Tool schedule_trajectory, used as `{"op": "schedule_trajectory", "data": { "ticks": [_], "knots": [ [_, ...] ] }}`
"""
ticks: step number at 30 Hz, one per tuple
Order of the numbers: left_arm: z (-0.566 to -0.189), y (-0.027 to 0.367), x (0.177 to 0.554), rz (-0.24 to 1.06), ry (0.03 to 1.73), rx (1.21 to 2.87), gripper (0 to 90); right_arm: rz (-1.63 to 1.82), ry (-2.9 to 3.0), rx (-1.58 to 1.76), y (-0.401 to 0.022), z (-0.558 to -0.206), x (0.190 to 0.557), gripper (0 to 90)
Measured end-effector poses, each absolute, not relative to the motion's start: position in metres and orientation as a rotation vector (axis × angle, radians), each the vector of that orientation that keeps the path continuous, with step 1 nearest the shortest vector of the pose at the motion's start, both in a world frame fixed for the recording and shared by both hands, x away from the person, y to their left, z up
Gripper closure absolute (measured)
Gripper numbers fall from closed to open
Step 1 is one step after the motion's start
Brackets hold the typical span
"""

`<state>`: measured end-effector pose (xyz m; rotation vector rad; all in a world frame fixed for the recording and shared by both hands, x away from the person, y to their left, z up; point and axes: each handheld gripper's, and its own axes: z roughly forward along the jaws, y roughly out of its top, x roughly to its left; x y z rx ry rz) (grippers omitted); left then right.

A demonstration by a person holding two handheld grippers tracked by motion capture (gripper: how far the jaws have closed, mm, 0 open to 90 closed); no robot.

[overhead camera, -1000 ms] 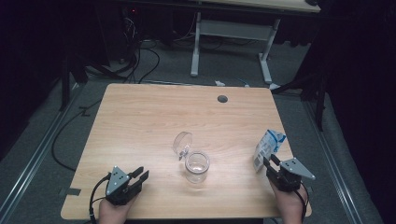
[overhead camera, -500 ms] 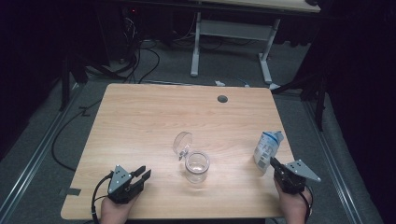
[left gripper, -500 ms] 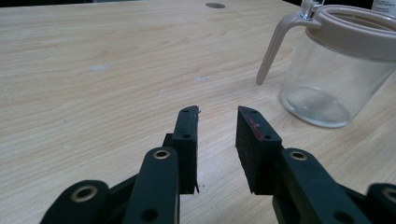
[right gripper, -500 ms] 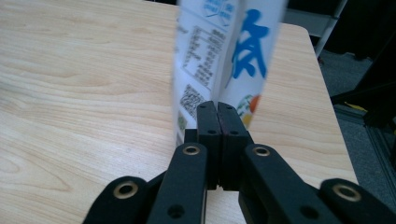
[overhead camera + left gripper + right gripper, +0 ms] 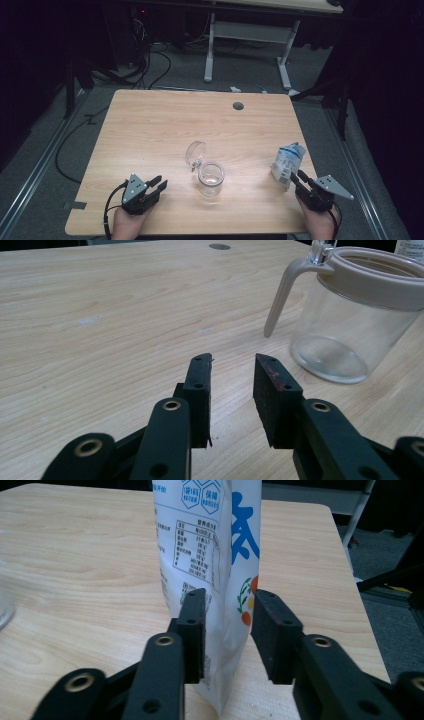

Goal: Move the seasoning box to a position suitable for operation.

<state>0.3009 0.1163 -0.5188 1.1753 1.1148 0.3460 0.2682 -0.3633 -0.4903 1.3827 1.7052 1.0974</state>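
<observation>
We stand a snack pouch on the desk, an open jar waiting nearby.

Our right tongs (image 5: 227,630) have just been opening, and the pouch (image 5: 215,555) stands upright between the parted pads, which do not seem to press it; in the high view it sits near the desk's (image 5: 165,125) right edge. Our left tongs (image 5: 231,390) are apart with nothing between them, resting just short of the jar (image 5: 360,315), whose lid (image 5: 195,152) is flipped up at mid-desk. We judge the risk to be the light pouch toppling: a pad brushing it as we pull back could tip it toward the desk edge.
</observation>
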Motion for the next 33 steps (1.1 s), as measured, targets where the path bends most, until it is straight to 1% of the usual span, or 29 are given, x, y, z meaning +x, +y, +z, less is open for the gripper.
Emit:
{"op": "schedule_trajectory", "data": {
  "ticks": [1,2,4,5,8,12,16,17,18,19,20,21,23,24,25,26,27,33],
  "knots": [
    [-0.519,0.116,0.301,0.346,1.115,1.175,69.1,1.097,1.705,1.383,-0.363,-0.49,0.268,64.9],
    [-0.519,0.118,0.3,0.35,1.118,1.171,69.1,1.101,1.704,1.374,-0.362,-0.49,0.271,62.2],
    [-0.519,0.122,0.298,0.359,1.126,1.165,69.1,1.103,1.708,1.366,-0.361,-0.489,0.273,60.7],
    [-0.519,0.124,0.297,0.361,1.131,1.156,69.0,1.119,1.71,1.379,-0.359,-0.488,0.278,53.3],
    [-0.519,0.13,0.295,0.372,1.139,1.149,69.0,1.124,1.713,1.389,-0.357,-0.488,0.282,53.9],
    [-0.519,0.135,0.293,0.378,1.151,1.136,69.0,1.116,1.704,1.397,-0.355,-0.489,0.286,58.6],
    [-0.519,0.138,0.293,0.383,1.155,1.134,68.9,1.12,1.707,1.375,-0.356,-0.489,0.288,60.9],
    [-0.519,0.138,0.292,0.385,1.155,1.134,69.0,1.116,1.716,1.355,-0.355,-0.489,0.288,65.5],
    [-0.519,0.139,0.292,0.385,1.156,1.131,69.0,1.116,1.716,1.355,-0.355,-0.489,0.288,65.5],
    [-0.519,0.139,0.291,0.387,1.158,1.129,68.9,1.111,1.713,1.348,-0.354,-0.489,0.288,67.4],
    [-0.519,0.14,0.291,0.389,1.157,1.129,68.9,1.112,1.712,1.343,-0.354,-0.489,0.288,70.5],
    [-0.519,0.14,0.291,0.388,1.159,1.127,68.9,1.119,1.709,1.344,-0.354,-0.489,0.288,77.4],
    [-0.519,0.14,0.291,0.386,1.159,1.127,68.9,1.123,1.712,1.337,-0.356,-0.49,0.287,81.2],
    [-0.519,0.14,0.291,0.386,1.159,1.127,68.9,1.123,1.712,1.337,-0.356,-0.49,0.287,81.2],
    [-0.52,0.139,0.291,0.382,1.16,1.126,68.9,1.133,1.715,1.338,-0.356,-0.49,0.287,83.9],
    [-0.52,0.139,0.292,0.381,1.159,1.127,68.9,1.133,1.715,1.338,-0.356,-0.49,0.287,83.9],
    [-0.52,0.138,0.292,0.379,1.157,1.132,68.9,1.142,1.718,1.341,-0.358,-0.49,0.286,86.5],
    [-0.521,0.132,0.294,0.365,1.147,1.141,68.9,1.158,1.739,1.335,-0.359,-0.49,0.284,89.1]
  ]
}}
